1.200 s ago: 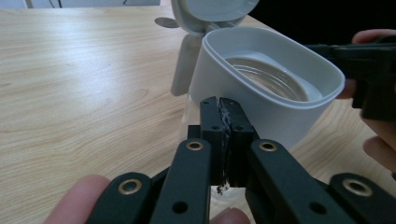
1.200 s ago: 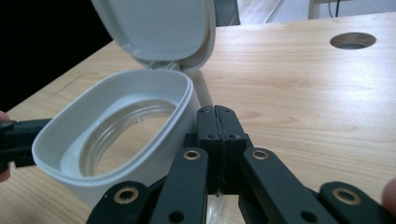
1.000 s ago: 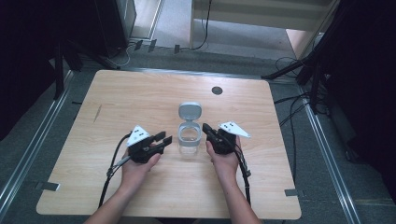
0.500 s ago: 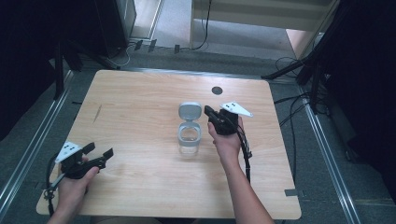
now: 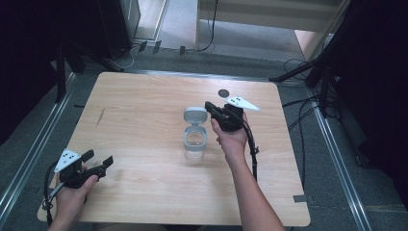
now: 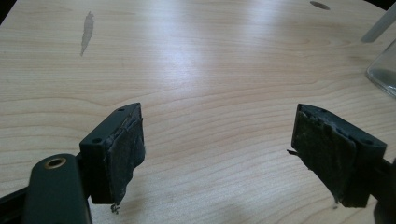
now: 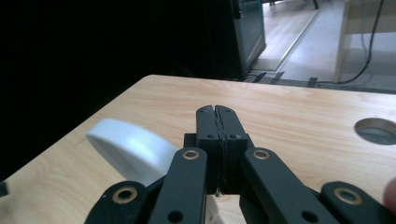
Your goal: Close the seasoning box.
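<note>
Right now my right gripper (image 5: 211, 108) sits just past the middle of the table (image 5: 144, 106), its jaws pressed flat together with nothing between them; in the right gripper view (image 7: 217, 122) the two black pads meet along one thin seam. Its tip points toward nine o'clock and rests right beside the grey flip lid (image 5: 195, 115), at the lid's three o'clock. That lid (image 7: 128, 149) stands tilted up and open behind the clear glass jar (image 5: 194, 143), hinged at the jar's twelve o'clock rim. I see the jar upright near the table's centre, at about six o'clock from the gripper tip. I cannot tell whether the tip actually touches the lid.

My left gripper (image 5: 101, 160) hangs well apart from all that, down at the table's seven o'clock corner, jaws spread wide and holding nothing. In the left gripper view (image 6: 219, 149) the worn pads (image 6: 128, 151) frame bare wood, and the jar's glass edge (image 6: 383, 70) shows at two o'clock.

Farther out, a round dark hole (image 5: 223, 93) marks the tabletop at the right gripper's twelve o'clock, and a grey smudge (image 5: 100, 117) lies toward ten o'clock.
</note>
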Available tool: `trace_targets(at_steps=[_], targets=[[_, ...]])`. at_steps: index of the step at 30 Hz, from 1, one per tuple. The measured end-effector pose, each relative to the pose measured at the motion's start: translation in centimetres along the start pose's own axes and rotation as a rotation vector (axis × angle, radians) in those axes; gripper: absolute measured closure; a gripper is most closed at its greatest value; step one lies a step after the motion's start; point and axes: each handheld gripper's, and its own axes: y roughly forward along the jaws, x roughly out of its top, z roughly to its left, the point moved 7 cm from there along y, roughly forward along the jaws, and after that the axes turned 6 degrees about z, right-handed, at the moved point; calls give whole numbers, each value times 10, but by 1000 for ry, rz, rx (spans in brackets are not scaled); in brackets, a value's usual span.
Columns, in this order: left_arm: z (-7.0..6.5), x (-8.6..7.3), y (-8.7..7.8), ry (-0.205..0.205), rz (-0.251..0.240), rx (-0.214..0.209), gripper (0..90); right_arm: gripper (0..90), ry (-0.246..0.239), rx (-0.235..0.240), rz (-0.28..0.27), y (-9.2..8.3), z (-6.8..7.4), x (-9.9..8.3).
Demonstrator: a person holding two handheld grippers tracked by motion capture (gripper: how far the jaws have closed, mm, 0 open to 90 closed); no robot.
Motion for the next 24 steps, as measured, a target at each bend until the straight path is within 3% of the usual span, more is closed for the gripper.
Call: trace_targets(at_steps=[6, 9, 11, 12, 13, 14, 17, 20, 24], targets=[[1, 1, 1, -13, -4, 3, 171, 900, -14, 18, 8, -10, 7, -12], [2, 1, 1, -12, -5, 9, 171, 871, -36, -19, 5, -20, 4, -25], [2, 1, 1, -13, -6, 11, 171, 733, -34, -33, -5, -26, 0, -29], [2, 1, 1, -13, -6, 7, 171, 733, -34, -33, -5, -26, 0, -29], [2, 1, 1, -14, -6, 6, 171, 625, -27, -52, -14, -30, -3, -31], [2, 1, 1, -16, -7, 6, 171, 399, -21, -101, -19, -38, -9, -35], [2, 1, 0, -14, -6, 8, 171, 227, -21, -133, -17, -51, -19, -46], [2, 1, 1, -13, -5, 10, 171, 148, -8, -158, -10, -62, -28, -57], [2, 1, 0, -13, -6, 12, 171, 143, -5, -187, 1, -75, -38, -72]])
